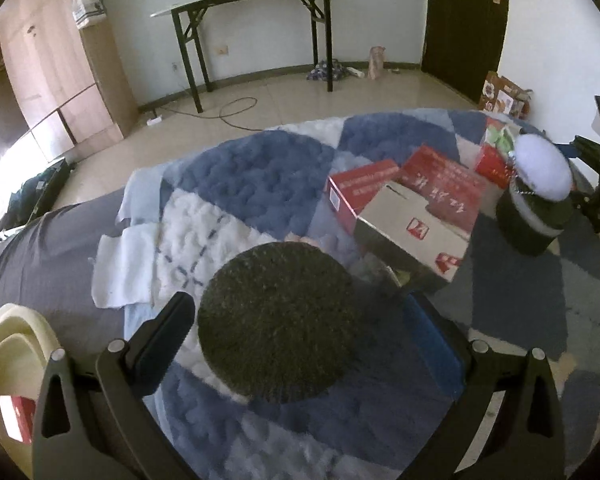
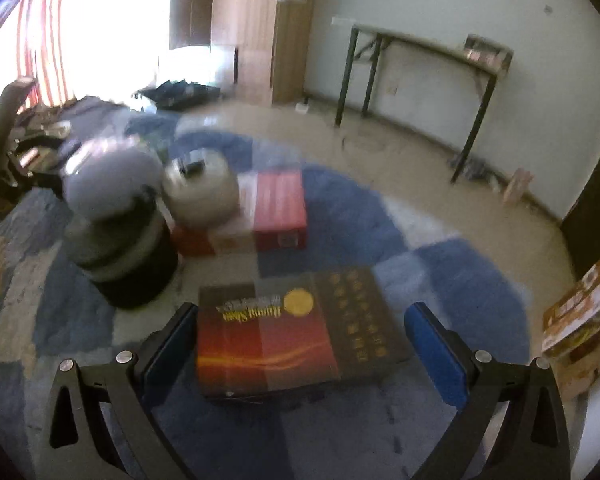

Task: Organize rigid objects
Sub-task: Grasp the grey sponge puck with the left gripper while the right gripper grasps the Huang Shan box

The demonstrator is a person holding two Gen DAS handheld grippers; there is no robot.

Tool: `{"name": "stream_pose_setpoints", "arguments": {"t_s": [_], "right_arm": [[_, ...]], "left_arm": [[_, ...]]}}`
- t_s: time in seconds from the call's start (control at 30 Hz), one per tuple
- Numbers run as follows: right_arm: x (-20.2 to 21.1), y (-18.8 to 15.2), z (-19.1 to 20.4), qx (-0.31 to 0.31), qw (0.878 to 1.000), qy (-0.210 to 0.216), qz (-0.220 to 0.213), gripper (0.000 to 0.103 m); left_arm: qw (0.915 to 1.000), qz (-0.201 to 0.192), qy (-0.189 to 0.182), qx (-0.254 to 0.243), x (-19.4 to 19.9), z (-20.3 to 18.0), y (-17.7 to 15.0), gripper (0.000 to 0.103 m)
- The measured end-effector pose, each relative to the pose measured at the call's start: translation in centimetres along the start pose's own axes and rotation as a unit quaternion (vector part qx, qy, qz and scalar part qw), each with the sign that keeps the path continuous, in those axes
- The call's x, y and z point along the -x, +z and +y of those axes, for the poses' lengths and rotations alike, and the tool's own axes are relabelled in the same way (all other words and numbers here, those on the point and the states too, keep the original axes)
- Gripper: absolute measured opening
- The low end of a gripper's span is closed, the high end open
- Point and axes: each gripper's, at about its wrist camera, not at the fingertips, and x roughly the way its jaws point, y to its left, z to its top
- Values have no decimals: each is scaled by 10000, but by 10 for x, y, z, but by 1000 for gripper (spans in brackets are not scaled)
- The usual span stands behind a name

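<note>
both tongs look to be in the reaching step, each lined up on one thing and neither closed on it yet.

the left tongs [image 1: 296,320] are spread wide, with the dark round disc [image 1: 278,322] lying between the fingers on the blue and white blanket [image 1: 260,176]. i cannot tell whether the left finger touches its rim; the right finger stands clear. the disc lies flat, face up, and being round it has no long axis to line up with, so any closing line across its middle should serve. the next move, as i judge it, calls for coming down so the pads meet the rim, then closing.

the right tongs [image 2: 300,332] are also wide open, holding nothing, with the dark book-like box [image 2: 296,328] between the fingers on the blanket (this view is blurred, so fine contact is hard to read). the left finger is just beside the box's edge, the right one apart from it. the box lies flat, its long axis running left to right across the gap, its printed title reading upside down from this side. closing here would span the long side, so the opening looks barely enough; turning to take the shorter side may be safer.

further off are a red box [image 2: 278,210] and a dark jar with a pale fluffy top [image 1: 534,196].
</note>
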Motion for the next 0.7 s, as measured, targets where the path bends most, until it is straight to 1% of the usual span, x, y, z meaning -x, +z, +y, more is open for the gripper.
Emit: {"name": "stream_pose_setpoints", "arguments": {"t_s": [0.03,0.07,0.1,0.13,0.17,0.2,0.27,0.37,0.4,0.43,0.47,0.5,0.53,0.6,0.63,0.67,0.7], "right_arm": [[-9,0,0,19,9999,3,123,103],[-12,0,-1,32,9998,-2,181,103],[-13,1,-3,30,9998,-6,175,102],[-13,3,-4,15,9999,3,126,102],[-13,3,-5,24,10000,24,89,92],[-13,3,-4,47,10000,54,46,90],[-11,3,-1,170,9998,-86,-45,90],[-2,0,6,292,9989,-241,-271,89],[4,-1,11,292,9986,-235,-360,89],[11,-1,19,300,9981,-202,-504,89],[26,2,30,341,9966,-132,-732,89],[43,8,45,429,9944,-20,-970,89],[53,12,56,497,9928,41,-1092,89],[76,34,91,749,9864,306,-1432,89],[80,47,111,870,9825,539,-1554,89],[78,67,139,1051,9777,822,-1622,89],[74,76,154,1152,9755,947,-1616,89]], "left_arm": [[9999,-36,89,-36,-1,-1,0,103],[9998,-40,188,-52,-2,-1,0,96],[9998,-23,201,-44,-2,-1,0,90],[9999,61,126,-23,-4,-1,0,73],[9998,141,135,-15,-6,0,1,69],[9998,143,116,6,-6,1,1,69],[9998,145,12,98,-6,6,2,68],[9994,-25,-188,277,9,15,-1,68],[9992,-124,-248,303,21,18,-4,68],[9986,-307,-262,328,46,25,-9,68],[9981,-469,-213,340,68,32,-14,68],[9975,-602,-142,352,86,40,-19,68],[9959,-800,31,413,113,54,-28,68],[9925,-989,422,590,151,85,-46,68],[9896,-1016,692,742,167,107,-58,68],[9862,-988,938,940,177,128,-69,68],[9826,-908,1132,1161,183,149,-81,68]]}}
